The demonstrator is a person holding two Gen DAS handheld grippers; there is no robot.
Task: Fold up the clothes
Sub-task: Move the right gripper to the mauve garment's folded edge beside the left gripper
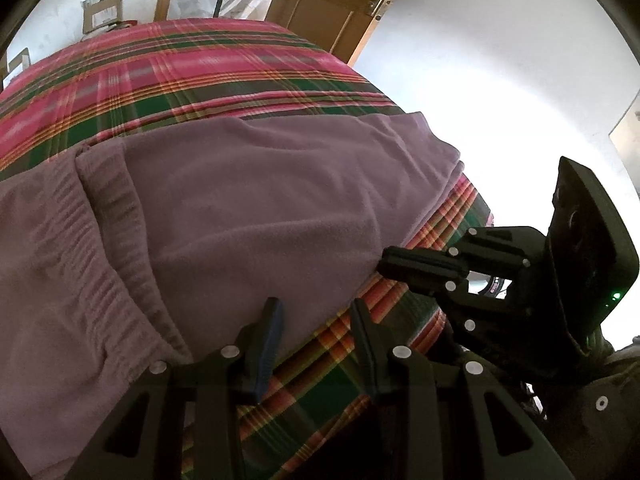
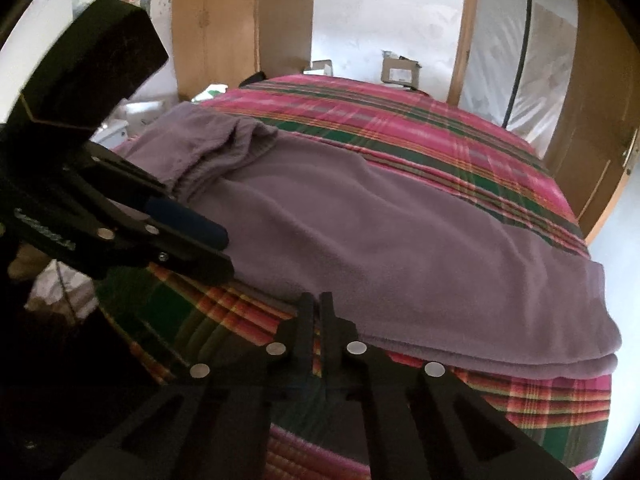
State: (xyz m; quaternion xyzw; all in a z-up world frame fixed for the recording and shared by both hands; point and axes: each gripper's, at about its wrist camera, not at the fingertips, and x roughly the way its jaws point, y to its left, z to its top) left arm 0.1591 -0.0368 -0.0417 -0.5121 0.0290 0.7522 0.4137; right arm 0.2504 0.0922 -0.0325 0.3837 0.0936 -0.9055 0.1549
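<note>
Across the middle of both wrist views lies the mauve fleece garment with a ribbed elastic waistband (image 1: 248, 216), spread lengthwise on the pink-and-green plaid bedspread (image 1: 192, 68). It looks like a pair of soft trousers already doubled once: along its near edge, in the right wrist view, two layers of hem sit stacked at about 4 o'clock. The waistband end bunches at 9 o'clock in the left wrist view. I judge the task as partly done, with at least one more fold across the length left, and the cloth has yet to be gripped for it.

The left gripper (image 1: 316, 328) sits at 6 o'clock in its own view, jaws parted with a clear gap, one fingertip over the garment's near edge and the other over bare bedspread; nothing is between them. The right gripper (image 2: 318, 316) is at 6 o'clock in its view, jaws pressed almost together just short of the garment's near hem, apparently holding nothing. From the left wrist view it appears at 3 o'clock, its tips touching or nearly touching the cloth's edge.

Beyond the bed, a wooden door (image 1: 332, 4) stands at 12 o'clock.
</note>
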